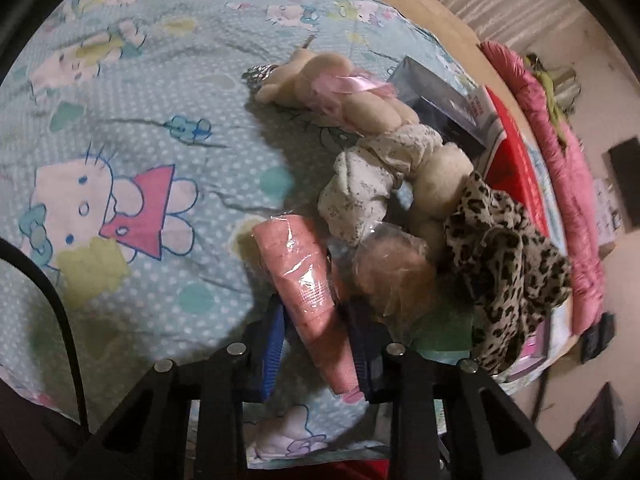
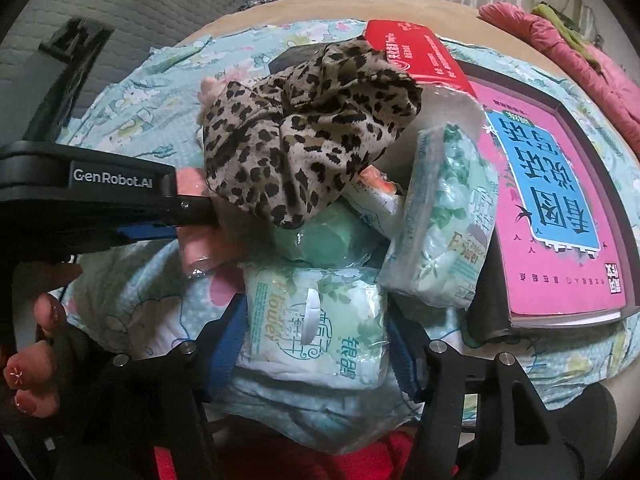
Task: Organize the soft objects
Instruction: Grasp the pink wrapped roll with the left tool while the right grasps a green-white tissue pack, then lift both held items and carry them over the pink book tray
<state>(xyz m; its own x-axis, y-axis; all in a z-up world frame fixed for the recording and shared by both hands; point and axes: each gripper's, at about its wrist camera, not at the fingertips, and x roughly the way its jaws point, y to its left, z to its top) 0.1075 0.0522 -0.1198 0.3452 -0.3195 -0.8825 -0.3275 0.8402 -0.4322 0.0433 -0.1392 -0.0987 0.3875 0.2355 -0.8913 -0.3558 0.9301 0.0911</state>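
The left gripper (image 1: 316, 320) is clamping its jaws on a pink plastic-wrapped roll (image 1: 308, 280), holding it right beside the leopard-print cloth (image 1: 508, 276) piled on the bed (image 1: 140, 92). The right gripper (image 2: 320, 344) is squeezing a green tissue pack (image 2: 316, 332) just below that same leopard cloth, with a second tissue pack (image 2: 444, 216) leaning to the cloth's right. A cream plush toy (image 1: 348, 88) is lying just behind the cloth, and a pink book (image 2: 560, 200) is sitting off to its right.
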